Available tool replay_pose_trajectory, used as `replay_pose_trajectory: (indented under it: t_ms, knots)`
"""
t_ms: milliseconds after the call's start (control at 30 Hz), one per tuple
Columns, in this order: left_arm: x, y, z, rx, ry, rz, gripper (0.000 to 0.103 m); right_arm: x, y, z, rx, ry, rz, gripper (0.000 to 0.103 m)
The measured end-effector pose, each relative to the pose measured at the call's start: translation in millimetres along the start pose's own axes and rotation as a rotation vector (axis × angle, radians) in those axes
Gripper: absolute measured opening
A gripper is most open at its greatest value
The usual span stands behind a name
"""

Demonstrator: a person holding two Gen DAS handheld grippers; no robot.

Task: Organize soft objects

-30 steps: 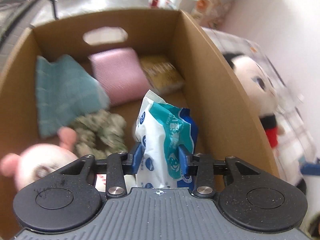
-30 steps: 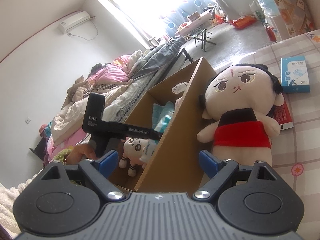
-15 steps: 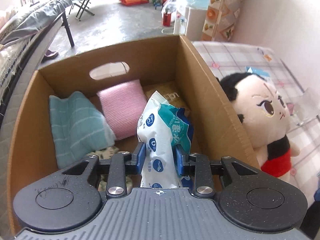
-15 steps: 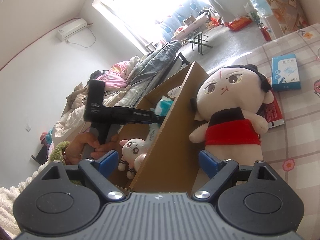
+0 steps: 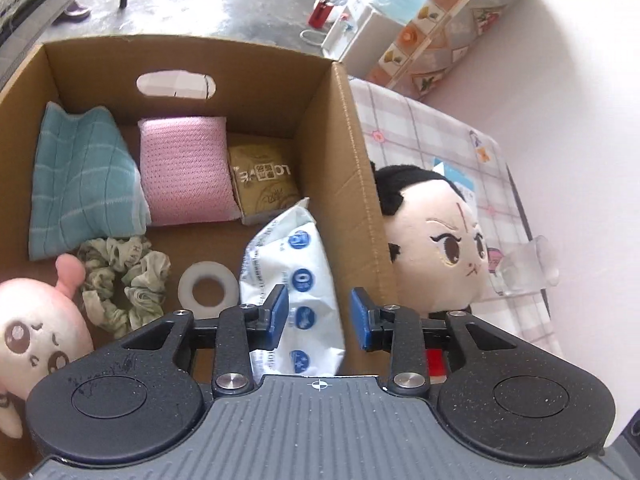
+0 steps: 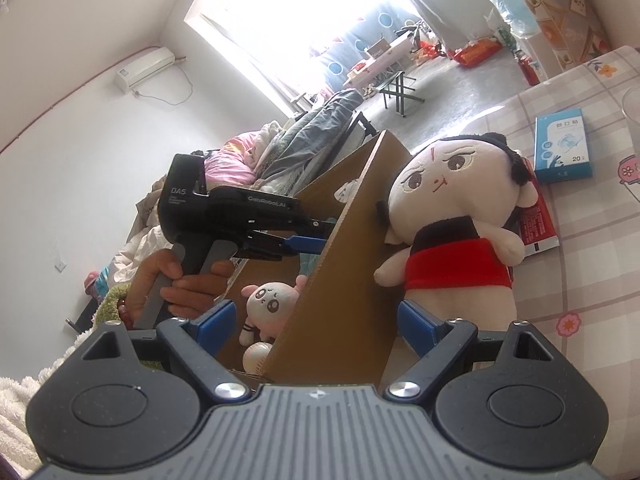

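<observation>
Crinkly plastic wipes pack (image 5: 294,280) looks light and squashy, best pinched across its middle; left tool (image 5: 318,318) stands released around it; right tool (image 6: 316,326) gapes empty.

A second ago the left gripper (image 5: 319,316) was clamped on the white and blue wet-wipes pack (image 5: 294,280), holding it upright above the floor of the cardboard box (image 5: 352,184). Now its jaws have just been opening, with a clear gap on the right side, and the pack lies between the fingers (image 5: 362,318) unpinched, leaning against the box's right wall with its teal side turned away. The gripper has drawn back and up, so a white foam ring (image 5: 208,285) and more of the pink plush (image 5: 40,332) are uncovered. In the right wrist view the left gripper sits higher over the box rim, and the pack no longer shows at its tips.
</observation>
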State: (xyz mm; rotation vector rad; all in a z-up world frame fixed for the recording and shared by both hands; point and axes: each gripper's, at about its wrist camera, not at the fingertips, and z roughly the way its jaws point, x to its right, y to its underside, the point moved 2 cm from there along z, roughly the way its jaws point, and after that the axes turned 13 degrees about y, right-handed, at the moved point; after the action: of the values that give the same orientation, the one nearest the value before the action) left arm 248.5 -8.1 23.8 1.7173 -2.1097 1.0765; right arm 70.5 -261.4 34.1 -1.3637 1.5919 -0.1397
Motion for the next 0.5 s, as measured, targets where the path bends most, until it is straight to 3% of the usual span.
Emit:
replay_pose_trajectory:
  t_ms: [167,500]
  knots:
    - [-12,8,5,0.009,0.037,-0.033,0.039,-2,1,-1,0.004,0.001,-0.002,0.09]
    - [-18,8,-11,0.053,0.061,-0.07,0.062,-2,0,-11,0.029,0.013,-0.009,0.091]
